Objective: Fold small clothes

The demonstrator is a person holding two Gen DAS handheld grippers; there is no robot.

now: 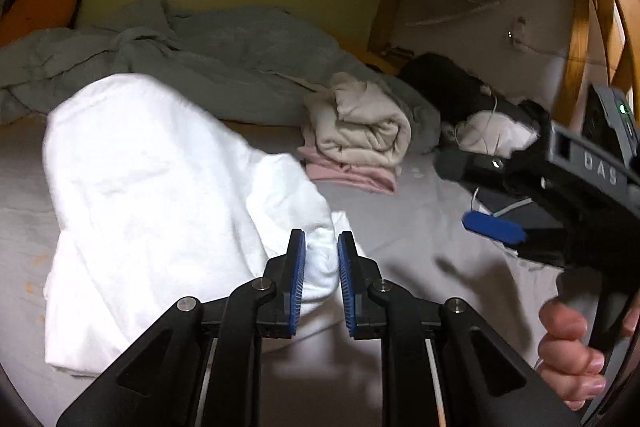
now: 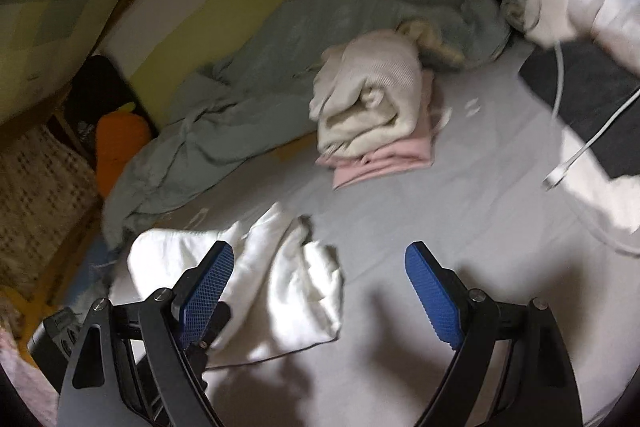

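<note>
1. White garment point(image 1: 160, 195) lies on the grey bed sheet point(image 1: 420, 239), spread in thick folds toward the left of the left wrist view, with one bunched corner drawn up off the sheet.
2. Left gripper point(image 1: 322, 263) has its blue pads point(image 1: 298, 267) narrowed onto that bunched corner, so the cloth is pinched between them.
3. Right gripper point(image 2: 320, 291) stands with its jaws wide apart and nothing between them; the white garment's edge lies on the sheet under and just past its left finger.
4. Right hand point(image 1: 572, 351) shows at the right edge of the left wrist view, wrapped round the handle of its gripper.
5. Folded stack point(image 2: 372, 107), cream pieces on a pink one, sits farther back on the sheet, apart from the white garment.
6. Grey-green blanket point(image 1: 200, 67) lies crumpled behind the stack, along the wall.
7. White cable point(image 2: 568, 131) trails over a dark flat object at the right.
</note>
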